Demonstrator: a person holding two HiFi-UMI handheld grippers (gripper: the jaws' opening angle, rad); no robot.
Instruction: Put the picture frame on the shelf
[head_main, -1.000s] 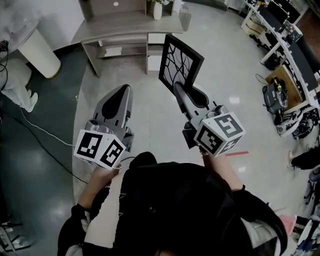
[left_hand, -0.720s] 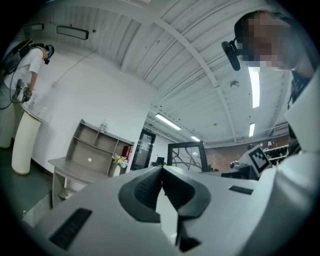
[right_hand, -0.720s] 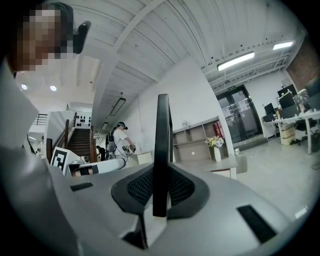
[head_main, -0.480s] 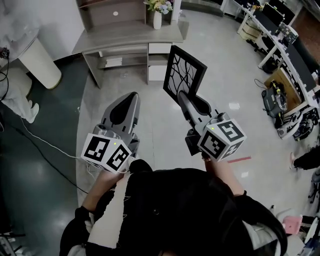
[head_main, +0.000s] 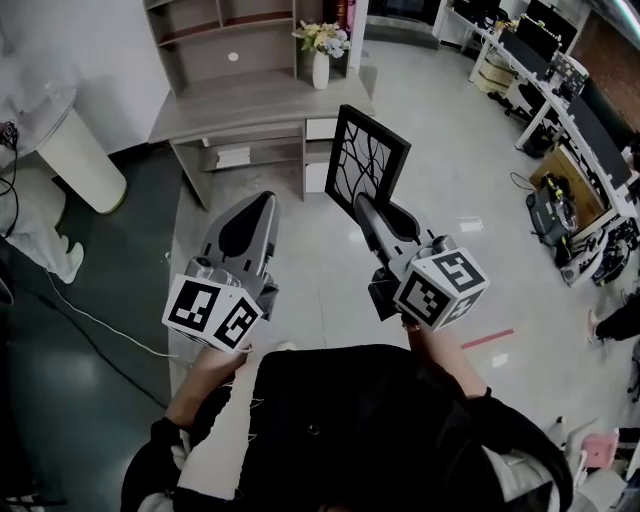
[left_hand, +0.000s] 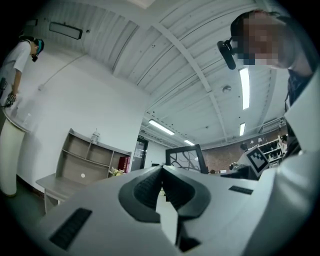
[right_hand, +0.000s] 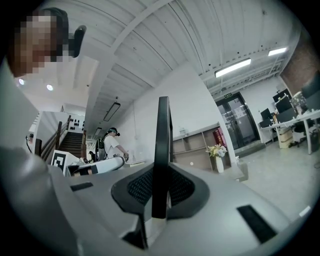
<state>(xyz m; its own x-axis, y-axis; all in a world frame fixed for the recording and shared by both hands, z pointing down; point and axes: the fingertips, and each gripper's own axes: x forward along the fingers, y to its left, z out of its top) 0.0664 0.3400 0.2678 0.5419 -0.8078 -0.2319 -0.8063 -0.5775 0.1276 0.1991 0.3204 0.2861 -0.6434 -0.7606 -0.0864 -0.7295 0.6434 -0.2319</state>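
We hold our two grippers out in front of us, side by side and a little apart. Our left gripper (head_main: 266, 200) has its jaws pressed together with nothing in them. Our right gripper (head_main: 360, 202) has its jaws squeezed tight on the edge of the picture frame (head_main: 368, 160).

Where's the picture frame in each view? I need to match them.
Head view: picture frame upper centre, held by the right gripper.
Left gripper view: picture frame right of centre, beyond the jaws.
Right gripper view: picture frame edge-on, dead centre, between the jaws.
Shared landmark: vase of flowers.
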